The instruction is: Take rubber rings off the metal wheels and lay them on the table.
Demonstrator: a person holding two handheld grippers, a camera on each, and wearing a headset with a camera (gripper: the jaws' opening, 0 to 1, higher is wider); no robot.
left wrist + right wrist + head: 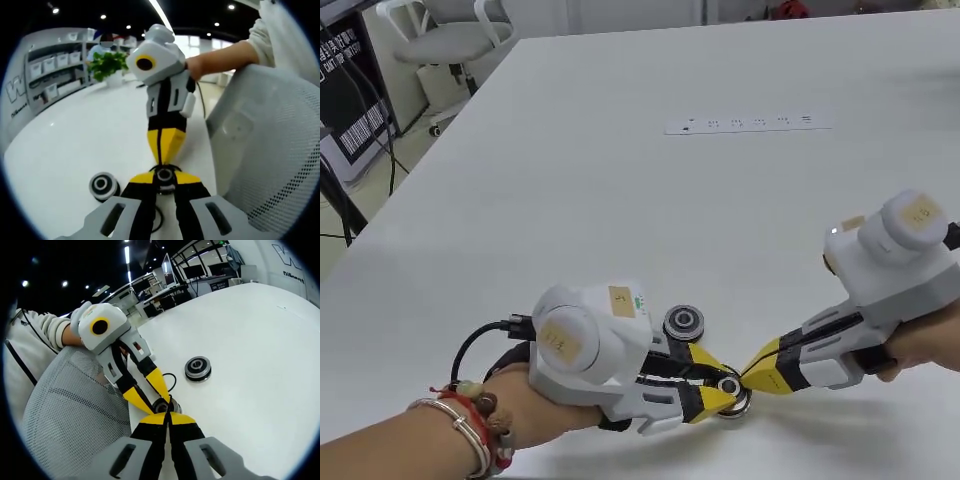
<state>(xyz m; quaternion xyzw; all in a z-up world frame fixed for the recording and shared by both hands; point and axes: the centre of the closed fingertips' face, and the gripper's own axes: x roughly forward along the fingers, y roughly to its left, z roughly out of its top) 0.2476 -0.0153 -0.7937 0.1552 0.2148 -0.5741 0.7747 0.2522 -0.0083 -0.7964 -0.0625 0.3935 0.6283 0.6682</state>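
Observation:
A small metal wheel [730, 386] sits just above the white table [620, 180], clamped between the yellow tips of my left gripper [722, 388]. In the left gripper view the wheel [164, 174] lies between those jaws. My right gripper [748, 377] comes in from the right with its jaws shut at the wheel's rim, where the black rubber ring sits. The right gripper view shows its tips [169, 414] against the wheel [162, 406]. A second wheel [683, 323] with a dark rim stands on the table just behind. A thin loose black ring [175, 380] lies beside the left gripper.
A white power strip [748, 124] lies flat in the middle of the table, farther back. The table's left edge runs diagonally, with an office chair [440, 40] and cables beyond it. A mesh chair back [270, 150] is close behind the grippers.

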